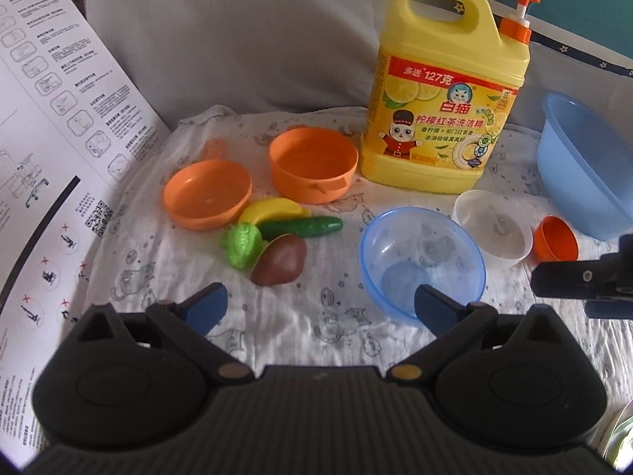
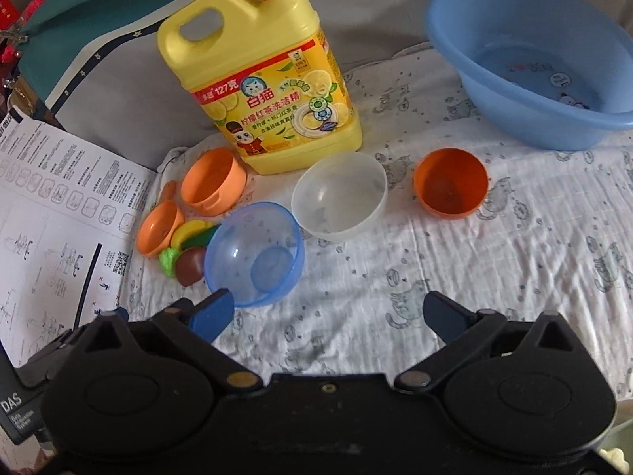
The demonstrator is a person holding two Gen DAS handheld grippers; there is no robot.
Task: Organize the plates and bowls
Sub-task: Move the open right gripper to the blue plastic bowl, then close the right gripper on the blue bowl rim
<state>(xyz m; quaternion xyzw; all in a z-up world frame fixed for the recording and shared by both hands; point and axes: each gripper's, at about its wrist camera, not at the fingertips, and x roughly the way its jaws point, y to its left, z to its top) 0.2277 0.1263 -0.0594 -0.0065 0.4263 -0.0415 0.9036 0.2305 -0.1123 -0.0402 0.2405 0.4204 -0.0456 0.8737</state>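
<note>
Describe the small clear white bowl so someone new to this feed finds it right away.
Start at the tall yellow detergent jug standing on the printed cloth. Directly in front of its base sits the white bowl, open side up and empty. It is the frosted, colourless one in a row of three, between the see-through blue bowl and the solid orange bowl.

A clear blue bowl (image 2: 255,255), a white bowl (image 2: 339,198) and a small orange bowl (image 2: 451,184) sit open-side-up in a left-to-right row, none stacked.
</note>
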